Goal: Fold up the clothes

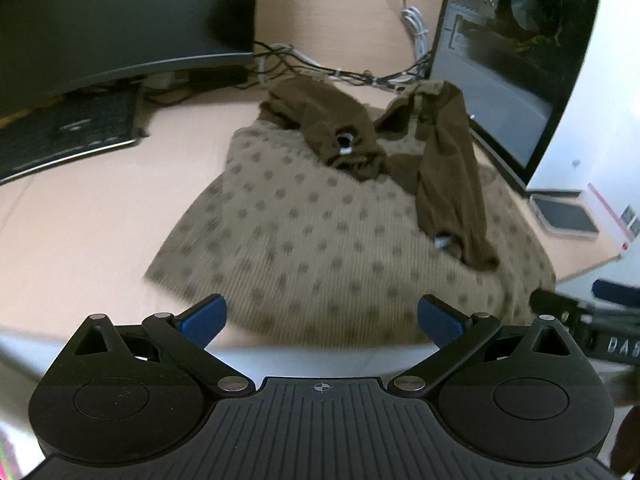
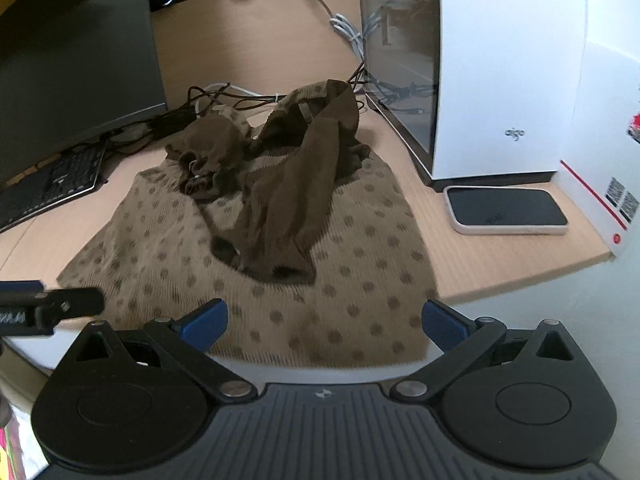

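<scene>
The light wooden table (image 2: pixel 248 60) fills most of both views. A dark monitor (image 1: pixel 100 20) takes the upper left of the left wrist view, and a white computer case (image 2: pixel 500 80) with a glass side panel stands in the upper right of the right wrist view. The task's thing, a tan dotted garment (image 2: pixel 280 300), lies spread across the centre of the table, its near hem at the table's front edge. Its dark brown sleeves (image 2: pixel 288 200) are crumpled in a heap on top, toward the upper middle of the frame. A black keyboard (image 2: pixel 52 192) sits at the left under the monitor. A white-rimmed dark pad (image 2: pixel 506 210) lies just beside the case at the right. Tangled cables (image 1: pixel 340 72) run behind the garment. The left hand-held gripper (image 1: pixel 322 322) hangs at the lower centre over the near hem, blue pads apart, gripping nothing. The right hand-held gripper (image 2: pixel 324 324) is likewise spread wide above the hem.
</scene>
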Available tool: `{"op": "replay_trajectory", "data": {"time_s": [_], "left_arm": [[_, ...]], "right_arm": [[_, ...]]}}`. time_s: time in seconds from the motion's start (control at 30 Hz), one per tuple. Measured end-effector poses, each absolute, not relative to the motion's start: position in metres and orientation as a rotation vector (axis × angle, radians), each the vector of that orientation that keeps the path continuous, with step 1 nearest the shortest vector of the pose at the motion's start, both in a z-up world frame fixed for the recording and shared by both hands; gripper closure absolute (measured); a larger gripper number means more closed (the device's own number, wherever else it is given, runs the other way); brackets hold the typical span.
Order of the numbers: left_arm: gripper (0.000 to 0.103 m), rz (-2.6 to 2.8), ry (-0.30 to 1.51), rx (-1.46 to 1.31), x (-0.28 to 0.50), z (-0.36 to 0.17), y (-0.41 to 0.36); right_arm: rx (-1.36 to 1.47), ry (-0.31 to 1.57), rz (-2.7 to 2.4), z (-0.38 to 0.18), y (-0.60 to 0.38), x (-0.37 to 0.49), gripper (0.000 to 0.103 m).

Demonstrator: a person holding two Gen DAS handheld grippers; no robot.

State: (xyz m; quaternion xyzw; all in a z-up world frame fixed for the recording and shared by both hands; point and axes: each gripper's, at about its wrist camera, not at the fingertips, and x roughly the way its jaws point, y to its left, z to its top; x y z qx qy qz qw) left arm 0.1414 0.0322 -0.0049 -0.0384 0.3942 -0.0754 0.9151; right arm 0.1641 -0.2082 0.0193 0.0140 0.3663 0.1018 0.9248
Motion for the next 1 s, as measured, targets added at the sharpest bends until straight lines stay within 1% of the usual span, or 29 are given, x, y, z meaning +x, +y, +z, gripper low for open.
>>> {"op": "replay_trajectory", "data": {"time_s": [0.23, 0.4, 0.53, 0.63, 0.77, 0.83, 0.97, 1.0], "left_arm": [[0.000, -0.372, 0.771, -0.129, 0.229, -0.004, 0.062], [0.000, -0.497, 0.847, -0.180, 0.283, -0.021, 0.073], [0.000, -0.524, 0.919, -0.199, 0.315, -0.040, 0.079], [0.000, -0.518, 0.966, -0.229, 0.326, -0.051, 0.085], [0.000, -0.523, 0.966, -0.257, 0.325, -0.055, 0.090], [0.000, -0.526, 0.949, -0.245, 0.321, -0.056, 0.090], [0.000, -0.497, 0.948, -0.180, 0.306, -0.053, 0.090], [0.000, -0.486, 0.947, -0.173, 0.302, -0.053, 0.091]], "right_arm": [[0.099, 0.797, 0.077, 0.021, -0.186, 0.211, 0.000], [0.184, 0.845, 0.028, 0.021, -0.169, 0.236, 0.000], [0.162, 0.888, 0.052, 0.014, -0.152, 0.260, 0.000], [0.136, 0.877, 0.062, 0.013, -0.144, 0.281, 0.000], [0.134, 0.837, 0.064, 0.015, -0.141, 0.310, 0.000], [0.175, 0.851, 0.093, 0.010, -0.144, 0.326, 0.000], [0.358, 0.963, 0.269, -0.016, -0.149, 0.361, 0.000], [0.356, 0.962, 0.302, -0.018, -0.146, 0.367, 0.000]]}}
